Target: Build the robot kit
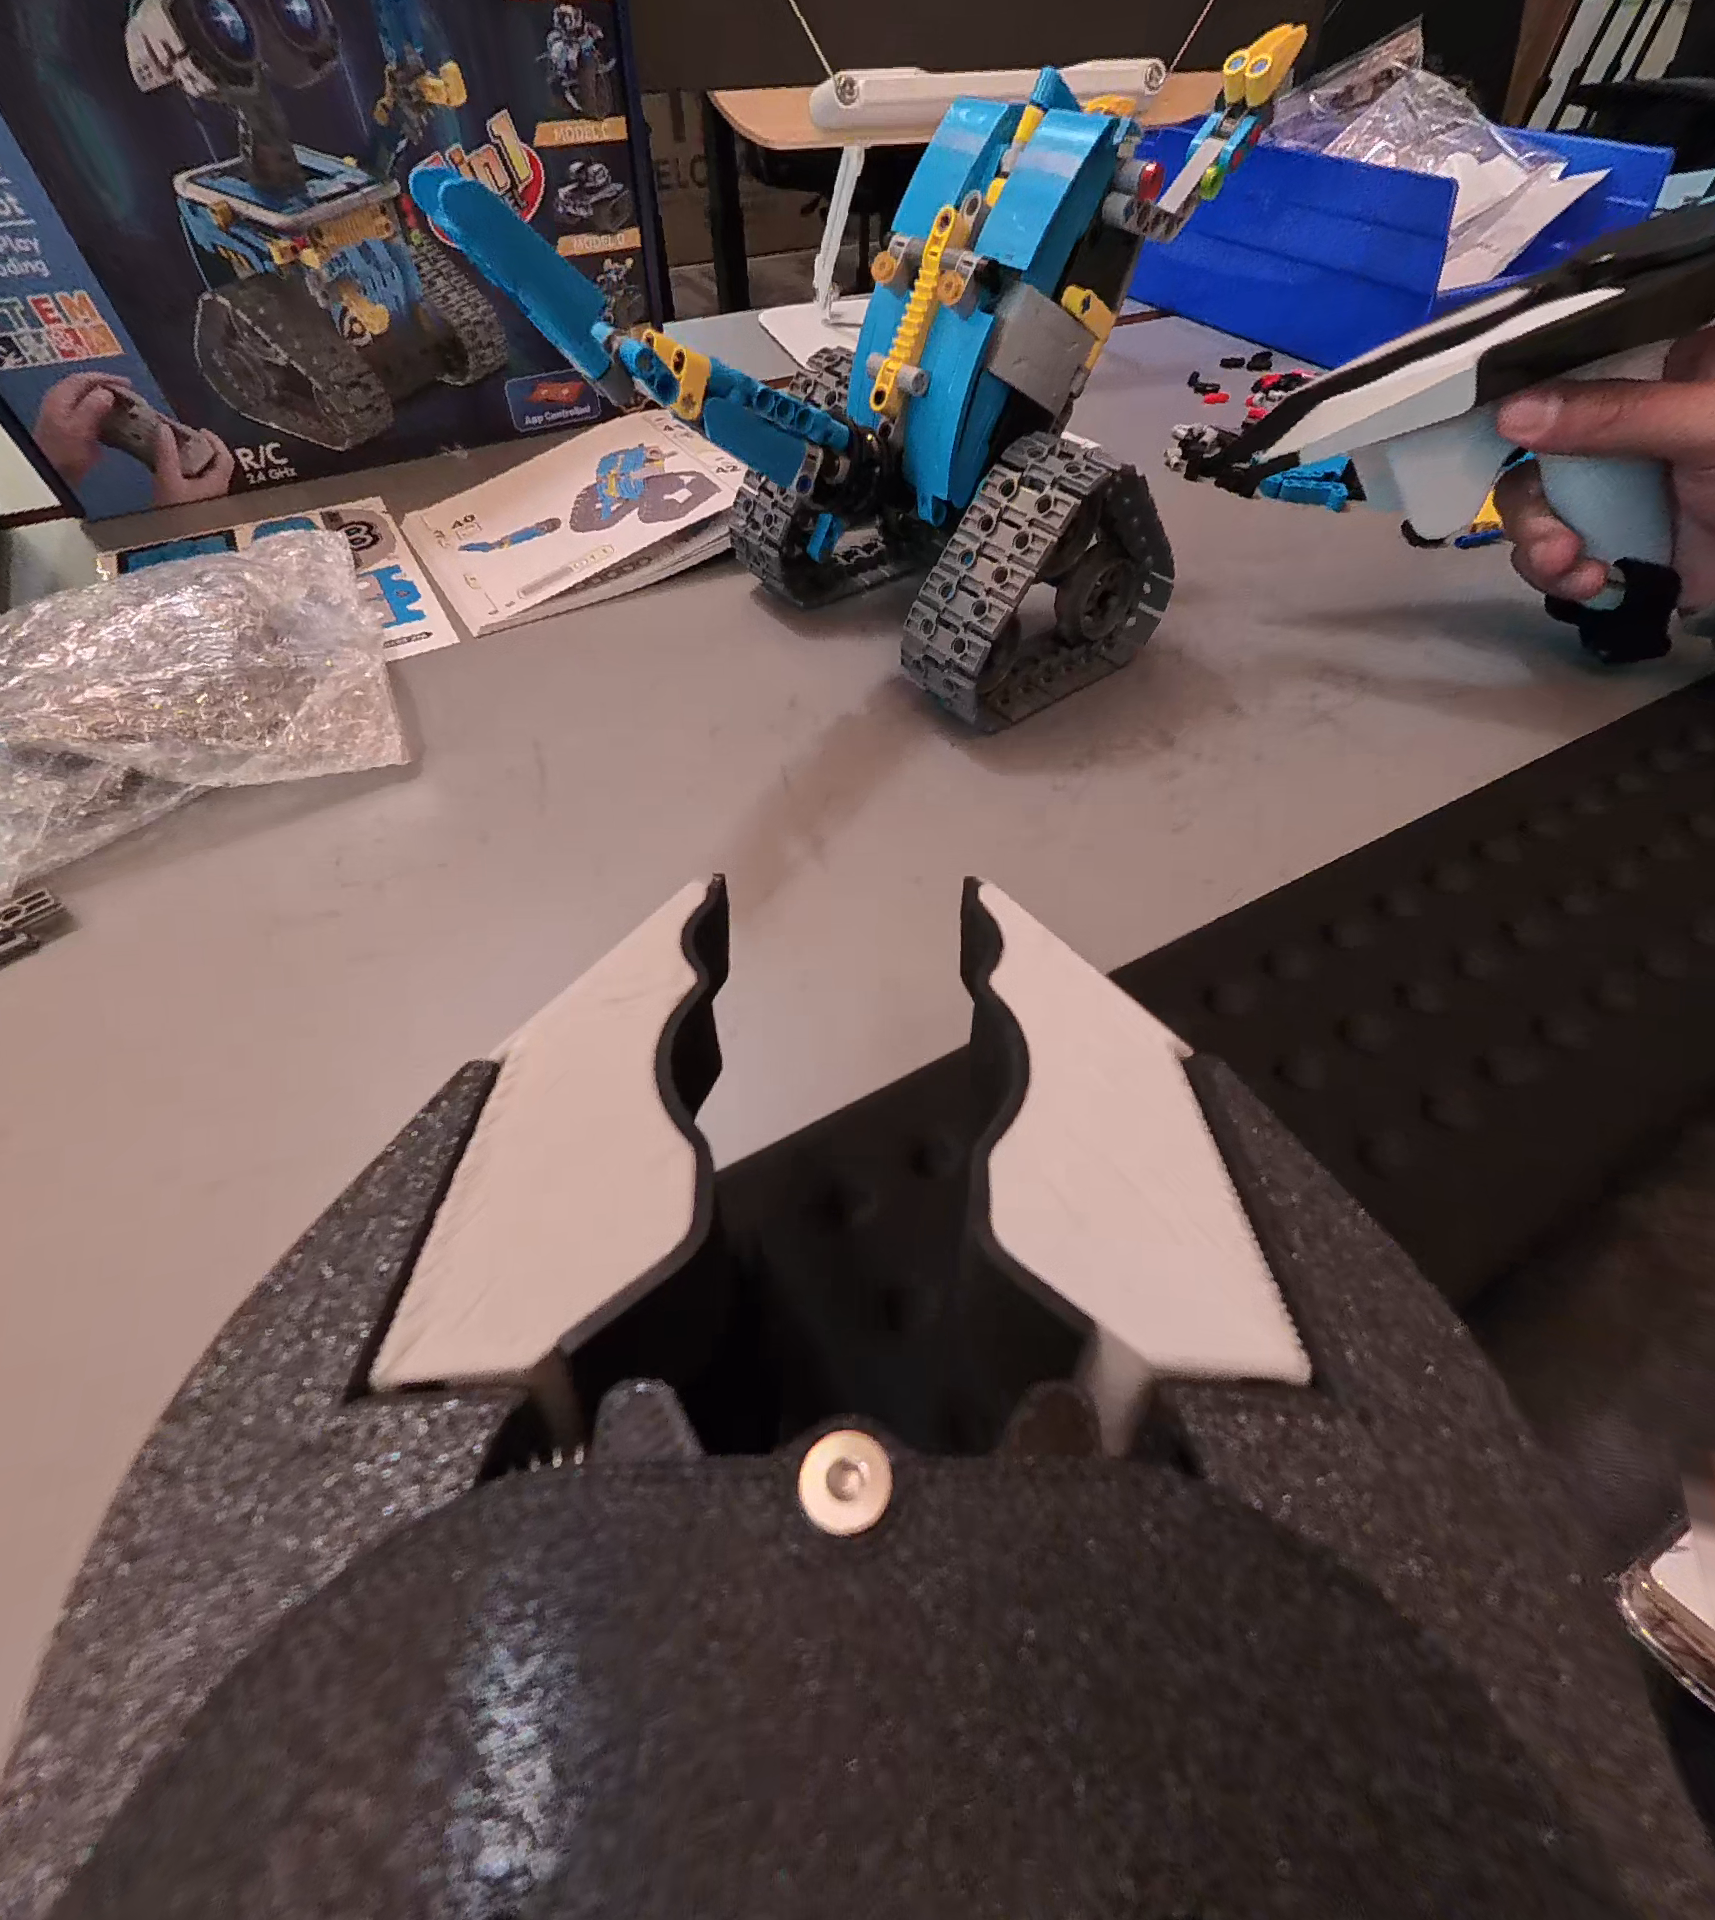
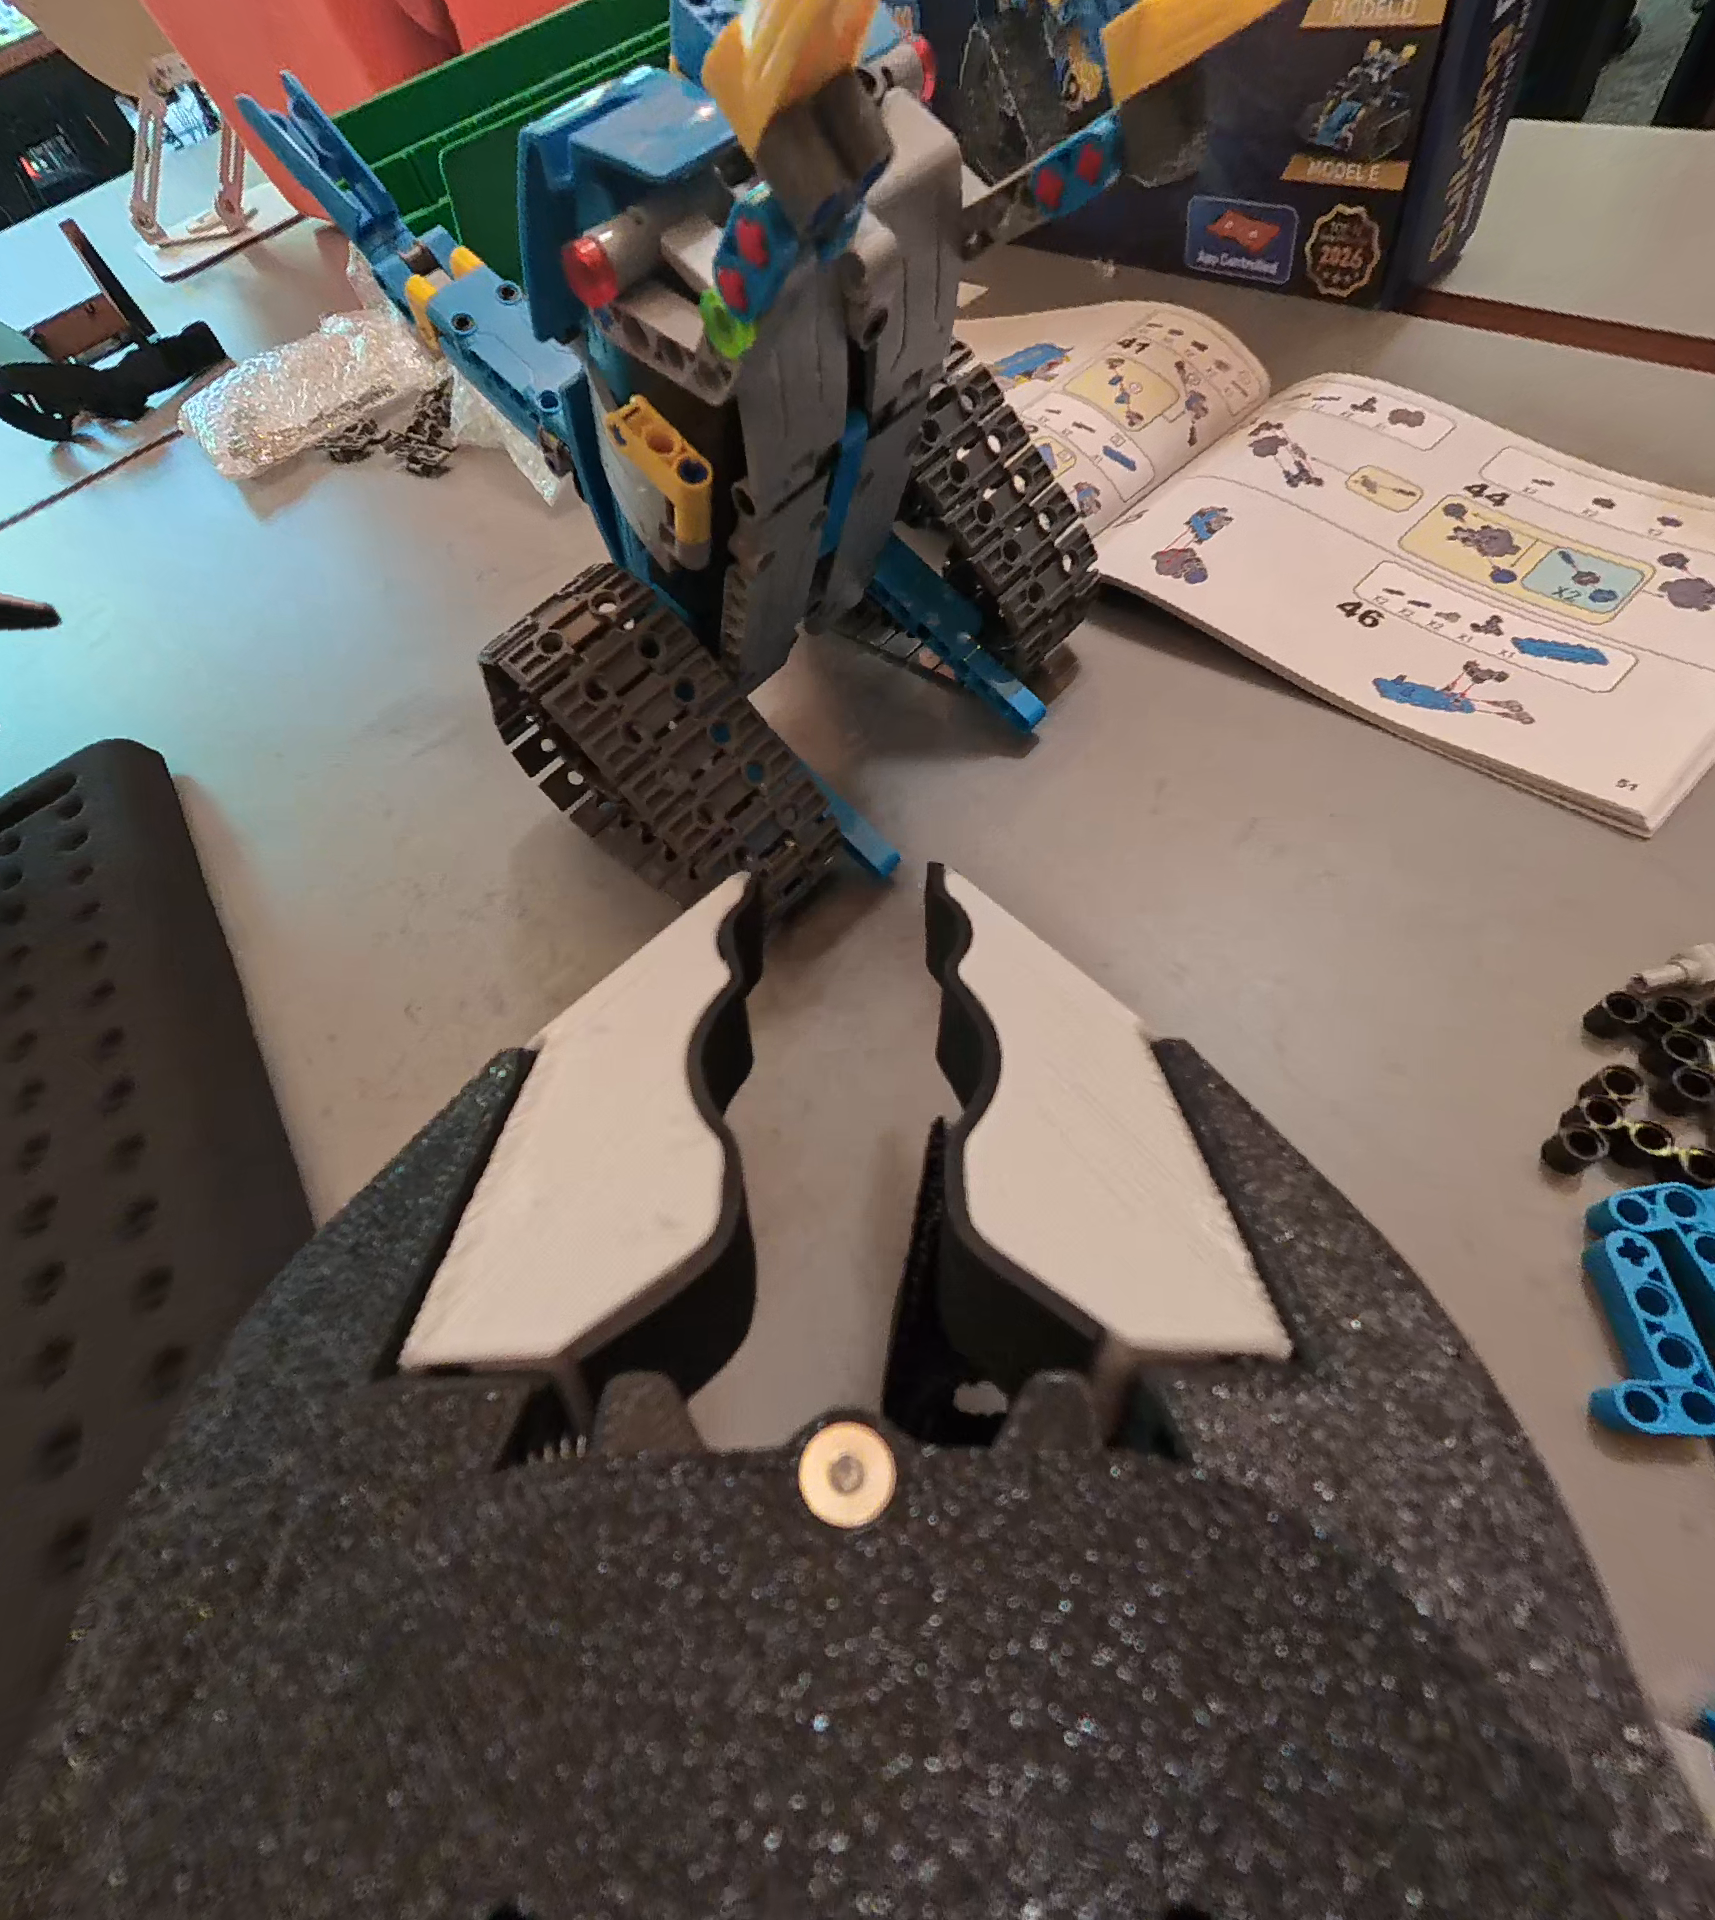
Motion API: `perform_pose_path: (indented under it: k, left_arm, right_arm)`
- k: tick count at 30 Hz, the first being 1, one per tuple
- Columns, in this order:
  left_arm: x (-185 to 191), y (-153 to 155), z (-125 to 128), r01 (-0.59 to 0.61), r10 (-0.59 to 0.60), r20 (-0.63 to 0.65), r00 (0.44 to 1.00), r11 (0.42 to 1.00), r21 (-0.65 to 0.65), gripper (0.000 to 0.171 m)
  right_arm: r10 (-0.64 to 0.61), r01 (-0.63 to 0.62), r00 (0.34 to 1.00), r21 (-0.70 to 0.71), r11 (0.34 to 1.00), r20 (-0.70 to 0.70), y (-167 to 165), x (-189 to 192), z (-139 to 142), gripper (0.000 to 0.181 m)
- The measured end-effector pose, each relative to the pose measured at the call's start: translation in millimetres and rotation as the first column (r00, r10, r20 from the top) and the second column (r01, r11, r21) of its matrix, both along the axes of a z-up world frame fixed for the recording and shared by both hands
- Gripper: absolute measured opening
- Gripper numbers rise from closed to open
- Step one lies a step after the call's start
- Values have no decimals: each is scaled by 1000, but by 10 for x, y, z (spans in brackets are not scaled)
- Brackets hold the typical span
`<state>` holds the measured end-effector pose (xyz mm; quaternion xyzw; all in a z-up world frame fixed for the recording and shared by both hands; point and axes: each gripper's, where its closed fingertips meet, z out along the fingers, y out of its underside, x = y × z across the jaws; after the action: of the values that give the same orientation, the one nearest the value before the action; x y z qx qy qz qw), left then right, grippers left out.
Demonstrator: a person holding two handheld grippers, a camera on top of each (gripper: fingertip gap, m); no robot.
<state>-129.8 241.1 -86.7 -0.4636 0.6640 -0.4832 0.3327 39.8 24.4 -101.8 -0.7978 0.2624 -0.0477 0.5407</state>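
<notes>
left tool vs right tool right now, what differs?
Opening: the left tool has its fingers spread wider; the right tool shows a narrower gap, though it is also open.
Position: the left tool hangs over bare grey table at the edge of a black perforated mat, apart from the tracked toy robot; the right tool's tips sit just short of that robot's nearest track.
Shared: both are empty, with white fingers and black pads.

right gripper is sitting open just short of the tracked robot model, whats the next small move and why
Probably ease the right gripper a little forward. Its jaws are open and empty, and its fingertips are just short of the near grey track of the blue tracked robot model, with the blue beam end beside them. The left gripper is open too, farther back over the grey table.
</notes>
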Motion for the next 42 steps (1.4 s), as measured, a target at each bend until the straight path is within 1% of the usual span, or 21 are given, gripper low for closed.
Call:
perform_pose_path:
  k: [7,11,13,15,17,19,20,22,23,24,26,28,30,32,33,35,37,38,39,40,42]
  left_arm:
    - [25,-12,14,9,-9,-9,1000,1000,-20,44]
    - [-28,-31,150,29,-27,30,999,998,-49,44]
    - [-74,-68,210,67,-65,22,998,993,-95,46]
    - [-97,-133,256,129,-132,-6,991,979,-159,50]
    - [-69,-172,286,194,-204,-35,978,964,-182,56]
    - [24,-199,285,265,-283,-80,956,947,-180,54]
    - [108,-204,274,293,-316,-115,942,938,-184,54]
    - [381,-183,277,314,-344,-160,925,930,-189,54]
    - [543,-186,269,326,-359,-174,917,926,-192,57]
    - [706,-205,238,337,-376,-199,905,919,-203,63]
    - [1041,-265,141,337,-397,-254,882,908,-249,76]
    - [1338,-345,40,319,-415,-300,859,892,-321,89]
    - [1564,-427,-3,290,-436,-324,839,864,-412,95]
    - [1728,-482,91,260,-453,-284,845,813,-521,97]
    - [1804,-470,139,239,-443,-260,858,793,-560,94]
    - [1924,-404,155,198,-408,-239,881,777,-598,81]
    - [1919,-424,123,217,-442,-233,866,752,-622,57]
    - [1892,-450,95,227,-465,-241,852,743,-630,53]
    - [1870,-467,92,234,-479,-240,844,732,-639,46]
    - [1847,-483,119,244,-491,-230,840,721,-648,34]
    - [1814,-483,132,255,-478,-245,844,759,-599,33]
  right_arm:
    - [-14,14,1000,11,1000,-11,-57,1,-1,31]
    - [9,-10,1000,27,1000,20,-33,-41,58,32]
    - [44,-47,997,41,998,71,7,-84,138,37]
    - [106,-119,983,80,990,148,60,-184,338,42]
    - [169,-176,973,31,984,157,37,-299,495,40]
    - [187,-198,961,34,980,203,36,-306,813,44]
    - [202,-213,954,28,977,222,58,-294,975,49]
    - [241,-246,931,-14,969,276,147,-239,1259,53]
    - [270,-265,917,-58,963,294,216,-196,1343,58]
    - [306,-284,903,-115,952,301,301,-141,1380,66]
    - [397,-320,875,-286,903,278,472,13,1293,81]
    - [468,-333,859,-466,820,210,595,228,1100,96]
    - [510,-382,856,-563,733,84,697,336,921,108]
    - [529,-388,848,-646,657,28,769,422,775,113]
    - [541,-392,841,-677,623,11,799,435,708,113]
    - [555,-402,831,-718,568,-27,828,433,562,114]
    - [558,-377,829,-761,528,-23,838,479,440,112]
    - [567,-373,823,-771,517,-18,849,486,410,105]
    - [580,-386,814,-761,521,-17,882,455,410,100]
    - [585,-387,811,-759,524,-10,899,452,418,100]
    - [598,-391,801,-773,499,-20,888,452,413,99]
